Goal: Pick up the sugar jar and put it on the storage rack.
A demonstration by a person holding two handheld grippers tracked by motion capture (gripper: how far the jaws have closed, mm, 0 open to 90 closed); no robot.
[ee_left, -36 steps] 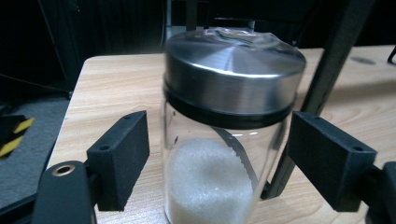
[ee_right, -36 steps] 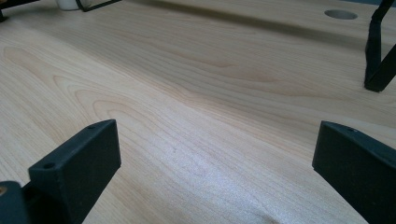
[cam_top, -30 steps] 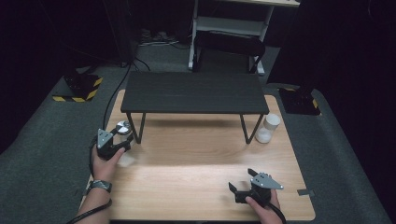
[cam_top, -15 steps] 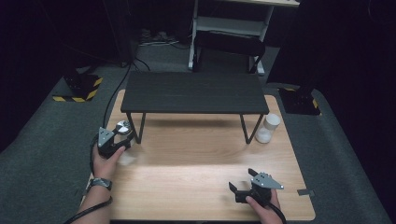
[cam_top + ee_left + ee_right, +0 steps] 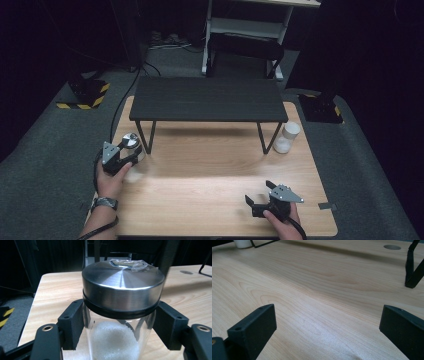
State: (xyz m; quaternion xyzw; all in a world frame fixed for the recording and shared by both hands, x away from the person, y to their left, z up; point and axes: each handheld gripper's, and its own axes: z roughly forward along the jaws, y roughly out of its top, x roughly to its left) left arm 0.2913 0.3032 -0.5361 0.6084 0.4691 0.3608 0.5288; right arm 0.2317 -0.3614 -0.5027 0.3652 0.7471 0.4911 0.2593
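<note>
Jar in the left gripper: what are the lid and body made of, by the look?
Lid: likely brushed steel, going by its radial sheen, with a dark band under it. Jar body: clear glass or plastic, can't tell which; white granules show through. The left gripper jaws flank it.

The left claw (image 5: 131,152) and the right claw (image 5: 256,201) are both black and blocky, each topped by a grey three-cornered plate dotted with small screws. Seen close, the jaws are thick matt black blocks with small round screw holes in their faces, and they sit on black arms with brass-coloured ringed holes. A black cable trails from each claw. A dark watch (image 5: 104,203) with a dark strap is worn on the left wrist. The forearms are bare.
</note>
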